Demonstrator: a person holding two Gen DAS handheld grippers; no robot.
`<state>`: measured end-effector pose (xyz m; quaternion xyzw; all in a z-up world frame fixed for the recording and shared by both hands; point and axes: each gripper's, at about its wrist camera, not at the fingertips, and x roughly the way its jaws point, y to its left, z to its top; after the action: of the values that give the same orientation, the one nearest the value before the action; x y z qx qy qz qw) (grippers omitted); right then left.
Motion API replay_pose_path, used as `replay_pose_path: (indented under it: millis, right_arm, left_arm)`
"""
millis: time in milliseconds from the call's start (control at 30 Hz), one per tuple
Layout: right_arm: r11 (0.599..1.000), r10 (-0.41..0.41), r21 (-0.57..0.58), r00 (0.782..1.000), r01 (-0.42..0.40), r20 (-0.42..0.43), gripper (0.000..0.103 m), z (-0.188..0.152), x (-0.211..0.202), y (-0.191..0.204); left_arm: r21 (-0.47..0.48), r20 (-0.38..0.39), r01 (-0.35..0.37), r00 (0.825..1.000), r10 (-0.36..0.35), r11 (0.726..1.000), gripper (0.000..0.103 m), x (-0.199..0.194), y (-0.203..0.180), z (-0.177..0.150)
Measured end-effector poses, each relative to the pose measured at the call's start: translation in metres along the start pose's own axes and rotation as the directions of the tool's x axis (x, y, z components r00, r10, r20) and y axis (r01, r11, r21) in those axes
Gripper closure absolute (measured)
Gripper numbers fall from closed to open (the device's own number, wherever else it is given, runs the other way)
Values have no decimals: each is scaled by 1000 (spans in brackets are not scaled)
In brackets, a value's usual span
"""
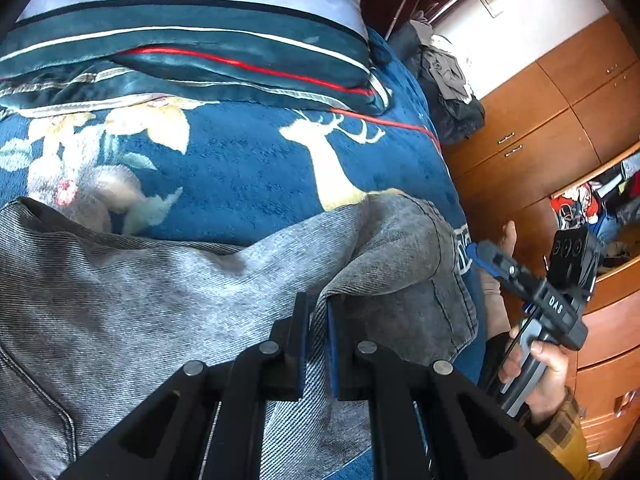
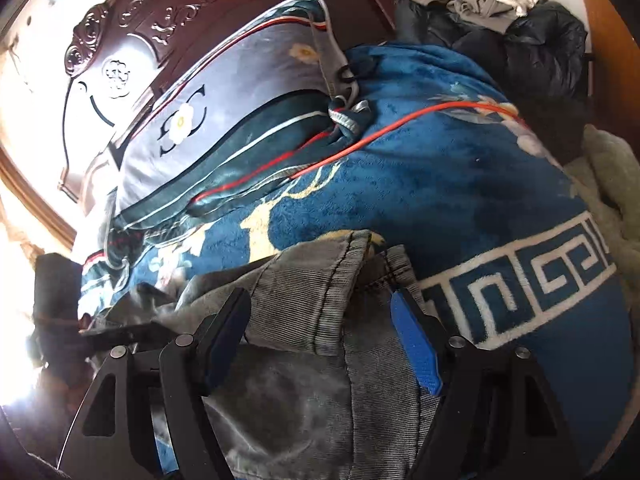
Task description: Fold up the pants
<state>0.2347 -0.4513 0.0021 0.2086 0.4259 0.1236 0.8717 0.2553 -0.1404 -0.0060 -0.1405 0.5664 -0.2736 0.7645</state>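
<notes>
Left gripper (image 1: 318, 344) clamped on grey pants (image 1: 160, 292), right gripper (image 2: 324, 344) apart (straddling fabric), open drawer (image 1: 616, 276) holding clothes (image 1: 580, 204)

The grey pants (image 1: 160, 300) run off the bottom and left edges of the left wrist view, their waist and full length unseen, while the left gripper (image 1: 318, 344) hides the fabric pinched between its pads, and bright window glare washes out the right wrist view's left edge.

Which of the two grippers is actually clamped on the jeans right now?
The left gripper: its pads pinch a fold of the grey jeans. The right gripper stands open, straddling the cloth.
</notes>
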Motion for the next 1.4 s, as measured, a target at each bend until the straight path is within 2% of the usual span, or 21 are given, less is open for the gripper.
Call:
replay_pose_path:
  millis: [100, 167, 233, 267, 300, 333, 433, 533, 600, 667, 733, 767, 833, 867, 933, 1067, 1200, 1233, 1267, 1333, 1400]
  right_arm:
    - [996, 68, -57, 996, -71, -61, 31, -1, 13, 5]
    - [990, 65, -114, 990, -80, -123, 31, -7, 29, 11]
    - [987, 29, -149, 986, -54, -166, 38, -13, 46, 15]
    - [985, 10, -167, 986, -39, -166, 52, -15, 51, 16]
    - [984, 6, -176, 988, -33, -155, 62, -15, 52, 18]
    - [984, -1, -175, 991, -23, -135, 82, -12, 50, 20]
    - [983, 87, -163, 996, -89, -21, 89, -1, 16, 34]
    - [968, 177, -195, 980, -158, 87, 91, 8, -26, 53]
    - [962, 215, -197, 967, -187, 133, 91, 9, -47, 60]
    - [967, 204, -186, 967, -175, 151, 91, 8, -57, 60]
    - [982, 111, -164, 986, -90, 124, 91, 6, -52, 52]
    - [992, 36, -126, 996, -26, 80, 91, 4, -44, 41]
    - [995, -70, -76, 997, 71, 20, 91, -4, -33, 22]
    - [995, -83, -50, 997, 83, 1, 91, -8, -32, 13]
    - [997, -79, -4, 997, 78, -21, 90, -12, -35, 0]
    - [997, -65, 46, 998, 64, 10, 90, -16, -51, -13]
    - [998, -50, 48, 999, 49, 17, 89, -14, -62, -15]
    - [998, -44, 39, 999, 44, -16, 83, -16, -59, -15]
    - [998, -45, 36, 998, 46, -50, 65, -19, -55, -14]
    - [998, -69, -5, 993, 69, -101, 41, -28, -51, -11]
    - [993, -100, -69, 987, 92, -126, 38, -35, -48, -6]
  left_arm:
    - [9, -5, -7, 1000, 7, 1000, 93, 6, 0, 3]
    - [4, -5, -3, 1000, 3, 1000, 93, 8, 1, 4]
    - [-3, -11, 7, 1000, -7, 1000, 93, 10, 3, 3]
    - [-3, -16, 10, 1000, -10, 1000, 93, 10, 3, 2]
    - [2, -17, 5, 1000, -5, 1000, 93, 10, 3, 1]
    - [8, -19, 9, 1000, -8, 1000, 93, 8, 1, 0]
    - [35, -26, 39, 999, -38, 999, 93, -2, -5, -4]
    - [93, -37, 65, 997, -62, 994, 93, -13, -19, -9]
    - [127, -57, 94, 995, -87, 987, 93, -18, -31, -14]
    - [165, -103, 114, 990, -97, 980, 92, -15, -42, -25]
    - [202, -186, 108, 980, -71, 973, 92, 0, -52, -38]
    - [227, -211, 86, 977, -37, 970, 92, 7, -56, -46]
    - [267, -239, 63, 971, 3, 962, 92, 16, -61, -60]
    - [276, -246, 60, 969, 10, 959, 92, 18, -63, -65]
    - [290, -254, 64, 967, 12, 955, 91, 18, -64, -75]
    - [320, -249, 47, 968, 36, 946, 84, 15, -67, -79]
    - [332, -206, 34, 978, 38, 943, 84, 9, -69, -71]
    - [341, -202, 30, 978, 42, 939, 84, 8, -70, -71]
    - [352, -202, 30, 978, 45, 935, 84, 8, -72, -71]
    - [390, -218, 30, 974, 60, 920, 80, 10, -75, -76]
    - [433, -232, 9, 967, 102, 901, 64, 18, -77, -84]
